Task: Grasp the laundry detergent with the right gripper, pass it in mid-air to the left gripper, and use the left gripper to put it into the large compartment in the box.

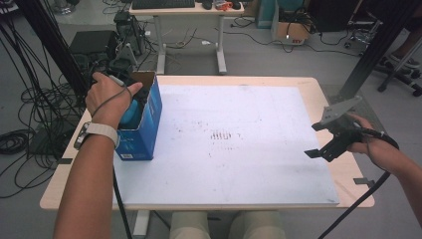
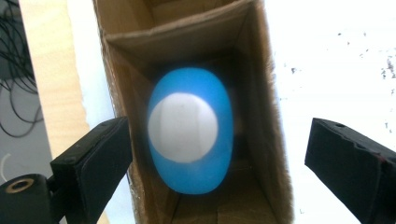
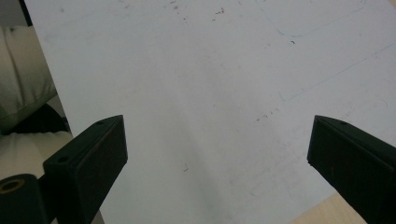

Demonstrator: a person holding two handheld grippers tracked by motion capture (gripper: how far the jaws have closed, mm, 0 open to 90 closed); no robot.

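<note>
A lab or office workroom: tangled floor cables (image 1: 30, 124), keyboard desk (image 1: 186, 10), computer tower (image 1: 127, 30).

The blue box (image 1: 144, 130) bears a small white label, its print too small to read.

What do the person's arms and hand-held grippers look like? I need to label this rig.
Each hand-held gripper has two blocky black jaws. The right hand-held gripper carries a grey three-cornered plate and trails a black cable. The left wrist wears a white-strapped watch. Both forearms are sleeveless.
</note>
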